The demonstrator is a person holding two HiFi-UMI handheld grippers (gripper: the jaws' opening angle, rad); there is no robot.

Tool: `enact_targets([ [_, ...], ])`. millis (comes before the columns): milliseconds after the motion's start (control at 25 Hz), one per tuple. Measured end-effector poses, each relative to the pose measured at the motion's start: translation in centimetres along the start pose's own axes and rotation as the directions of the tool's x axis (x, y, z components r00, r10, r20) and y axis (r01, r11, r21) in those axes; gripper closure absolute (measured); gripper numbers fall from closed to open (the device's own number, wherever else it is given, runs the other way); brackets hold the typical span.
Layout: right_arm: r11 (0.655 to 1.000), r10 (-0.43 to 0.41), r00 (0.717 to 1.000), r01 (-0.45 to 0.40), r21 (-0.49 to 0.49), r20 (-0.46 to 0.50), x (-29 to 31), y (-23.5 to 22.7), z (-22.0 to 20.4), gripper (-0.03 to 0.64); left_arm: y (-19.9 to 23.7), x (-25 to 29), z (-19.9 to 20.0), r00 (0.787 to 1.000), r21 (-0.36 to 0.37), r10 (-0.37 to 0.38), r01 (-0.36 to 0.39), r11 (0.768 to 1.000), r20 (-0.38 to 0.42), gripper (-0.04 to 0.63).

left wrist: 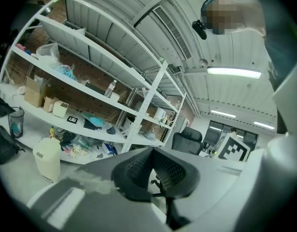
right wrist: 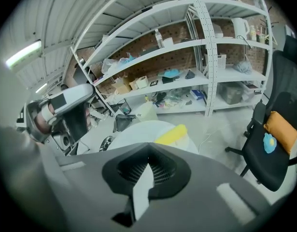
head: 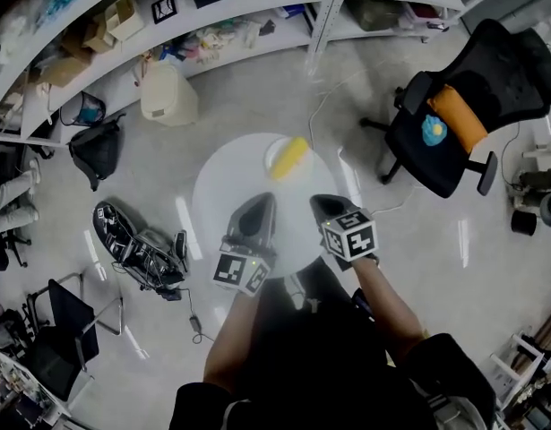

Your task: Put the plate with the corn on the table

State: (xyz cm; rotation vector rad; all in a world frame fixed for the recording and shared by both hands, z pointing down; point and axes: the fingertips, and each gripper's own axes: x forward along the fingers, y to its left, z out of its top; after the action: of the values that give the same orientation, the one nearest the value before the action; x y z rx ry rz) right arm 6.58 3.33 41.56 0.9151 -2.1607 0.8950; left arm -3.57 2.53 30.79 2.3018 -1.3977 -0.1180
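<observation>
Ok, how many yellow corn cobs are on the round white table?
1. The yellow corn cob lies on the white plate at the far side of the round white table. The near edge is partly hidden, so another could sit there.

Black office chair (head: pixel 420 158) well apart from white bin (head: pixel 167 95)

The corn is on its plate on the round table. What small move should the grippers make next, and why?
Probably draw the left gripper and right gripper back. Both hover shut and empty at the near edge of the table, where the plate with the corn already rests, so nothing seems left to carry.
</observation>
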Motion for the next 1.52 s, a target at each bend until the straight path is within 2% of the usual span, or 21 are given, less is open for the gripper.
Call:
enact_targets([
  [160,1.0,-0.017,0.999,0.017,-0.012,0.037,-1.9,0.5,1.1,0.607,-0.1,-1.0,0.7,0.999,0.017,0.037,-0.037,0.999,-0.013,0.592],
  [520,0.999,-0.029,0.982,0.036,-0.033,0.186,-6.4,2.0,4.5,0.607,-2.6,-2.2,2.2,0.999,0.059,0.032,-0.032,0.998,0.0,0.592],
  [760,0.997,-0.036,0.952,0.054,-0.05,0.305,-9.4,3.7,6.4,0.607,-4.6,-3.3,3.7,1.0,0.088,0.013,-0.014,0.996,0.021,0.592],
  [960,0.994,-0.035,0.915,0.074,-0.081,0.402,-11.7,4.8,7.5,0.607,-5.2,-4.5,5.0,0.998,0.089,0.033,-0.037,0.995,0.052,0.592],
  [1240,0.993,-0.038,0.891,0.083,-0.079,0.452,-13.0,5.6,7.3,0.609,-5.8,-5.3,5.6,0.998,0.107,0.021,-0.028,0.994,0.067,0.592],
  [1520,0.992,-0.014,0.883,0.071,-0.104,0.47,-13.2,6.5,7.3,0.609,-5.8,-5.6,4.9,0.998,0.122,0.014,-0.022,0.992,0.061,0.592],
])
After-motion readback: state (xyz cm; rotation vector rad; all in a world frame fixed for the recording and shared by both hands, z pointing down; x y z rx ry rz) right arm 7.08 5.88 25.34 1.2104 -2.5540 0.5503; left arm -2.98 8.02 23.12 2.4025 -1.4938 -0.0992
